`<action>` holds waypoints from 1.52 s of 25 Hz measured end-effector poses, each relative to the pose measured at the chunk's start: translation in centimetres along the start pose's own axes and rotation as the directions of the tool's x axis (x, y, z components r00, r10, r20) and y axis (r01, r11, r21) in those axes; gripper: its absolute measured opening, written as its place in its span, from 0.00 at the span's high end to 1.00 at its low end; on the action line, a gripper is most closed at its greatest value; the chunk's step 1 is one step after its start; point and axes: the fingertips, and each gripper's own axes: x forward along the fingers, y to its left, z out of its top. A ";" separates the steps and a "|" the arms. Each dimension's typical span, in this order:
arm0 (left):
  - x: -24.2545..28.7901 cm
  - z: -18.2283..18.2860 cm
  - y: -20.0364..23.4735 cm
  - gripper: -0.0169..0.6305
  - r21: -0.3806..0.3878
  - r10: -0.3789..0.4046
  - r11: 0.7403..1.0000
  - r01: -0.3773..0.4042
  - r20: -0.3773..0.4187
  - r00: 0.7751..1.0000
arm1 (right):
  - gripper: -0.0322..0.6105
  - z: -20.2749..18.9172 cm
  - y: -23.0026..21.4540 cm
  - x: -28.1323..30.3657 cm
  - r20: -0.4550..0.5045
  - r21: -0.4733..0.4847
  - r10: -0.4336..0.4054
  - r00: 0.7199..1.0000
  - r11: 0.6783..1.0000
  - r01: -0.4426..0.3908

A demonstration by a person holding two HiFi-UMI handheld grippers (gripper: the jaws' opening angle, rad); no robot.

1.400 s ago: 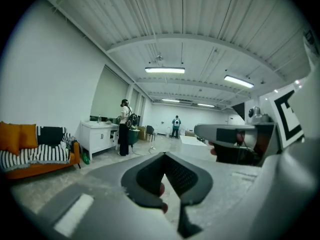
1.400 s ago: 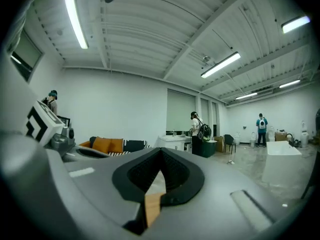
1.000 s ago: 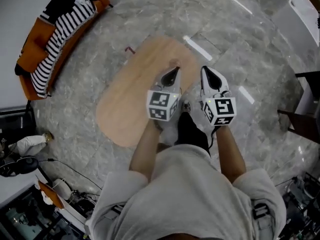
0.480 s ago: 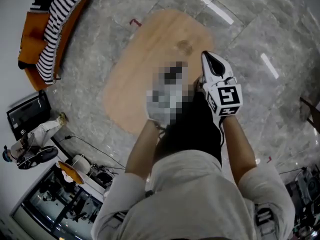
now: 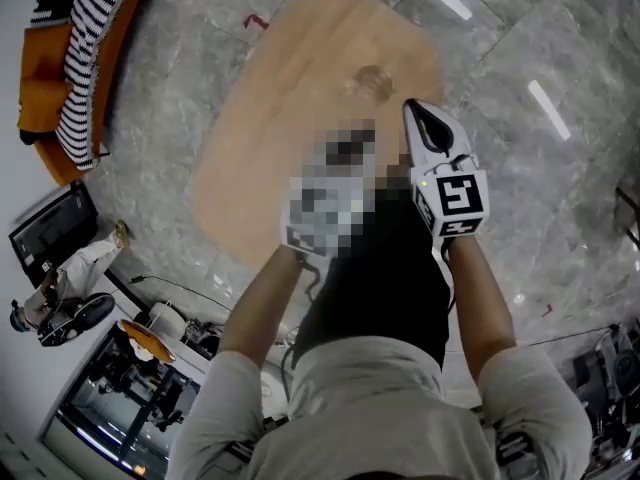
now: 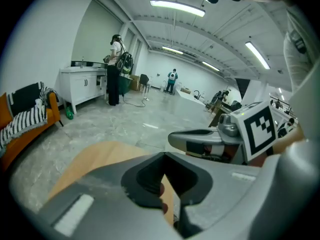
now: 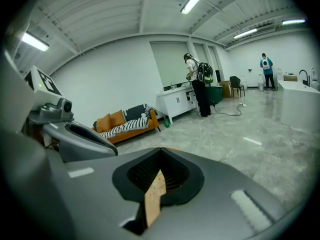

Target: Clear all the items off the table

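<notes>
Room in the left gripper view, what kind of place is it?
Probably a big open lab or workshop hall. It has long ceiling strip lights, a white counter with cabinets, and an orange sofa on a shiny stone floor.

Head overhead, gripper views level; shared table

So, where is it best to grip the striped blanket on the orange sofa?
Probably pinch a raised fold of the striped blanket from above. It lies loosely bunched along the orange sofa, so a soft ridge suits two jaws better than its flat parts.
</notes>
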 end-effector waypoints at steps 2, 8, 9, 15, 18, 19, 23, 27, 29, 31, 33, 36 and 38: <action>1.3 -0.7 1.1 0.94 0.049 -0.010 0.999 0.011 -0.032 0.999 | 0.94 -1.1 -0.4 1.1 -0.006 0.019 -0.019 1.000 1.000 0.019; 5.3 -4.9 2.8 0.94 0.105 0.002 0.994 0.014 -0.151 0.988 | 0.94 -4.9 -2.0 2.8 -0.026 0.008 -0.030 0.999 1.000 0.030; 5.7 -5.5 3.2 0.94 0.107 0.001 0.994 0.017 -0.169 0.986 | 0.94 -5.2 -2.2 3.1 -0.034 0.007 -0.040 0.999 0.999 0.040; 7.9 -8.9 5.4 0.94 0.256 0.063 0.967 0.014 -0.290 0.955 | 0.94 -6.9 -2.4 3.7 -0.055 0.037 -0.058 0.997 0.997 0.060; 8.6 -10.3 6.0 0.94 0.345 0.090 0.938 0.039 -0.350 0.932 | 0.94 -8.4 -2.5 3.2 -0.075 0.070 -0.076 0.994 0.994 0.082; 8.8 -10.6 6.3 0.94 0.376 0.099 0.925 0.050 -0.366 0.925 | 0.94 -8.7 -2.6 3.2 -0.080 0.084 -0.082 0.993 0.992 0.089; 10.0 -11.3 7.3 0.94 0.428 0.114 0.900 0.079 -0.407 0.907 | 0.94 -9.3 -2.5 3.4 -0.075 0.143 -0.088 0.993 0.985 0.098; 11.7 -11.9 7.6 0.94 0.457 0.126 0.883 0.109 -0.454 0.882 | 0.94 -9.5 -2.9 3.4 -0.075 0.157 -0.090 0.993 0.982 0.101; 12.4 -12.2 7.4 0.94 0.433 0.107 0.892 0.128 -0.479 0.871 | 0.94 -9.7 -3.6 3.0 -0.081 0.169 -0.104 0.991 0.979 0.117; 12.8 -12.5 7.0 0.94 0.392 0.078 0.908 0.147 -0.504 0.860 | 0.94 -10.0 -4.4 2.5 -0.086 0.180 -0.121 0.989 0.974 0.135; 13.0 -13.0 6.8 0.91 0.390 0.069 0.904 0.173 -0.534 0.843 | 0.94 -10.4 -5.2 2.1 -0.092 0.191 -0.135 0.987 0.970 0.151; 13.4 -13.5 6.5 0.87 0.418 0.076 0.883 0.212 -0.575 0.815 | 0.94 -10.9 -6.2 1.6 -0.096 0.206 -0.151 0.984 0.964 0.168; 13.7 -13.6 6.5 0.86 0.446 0.094 0.866 0.228 -0.592 0.801 | 0.94 -11.1 -6.7 1.4 -0.098 0.216 -0.158 0.983 0.960 0.176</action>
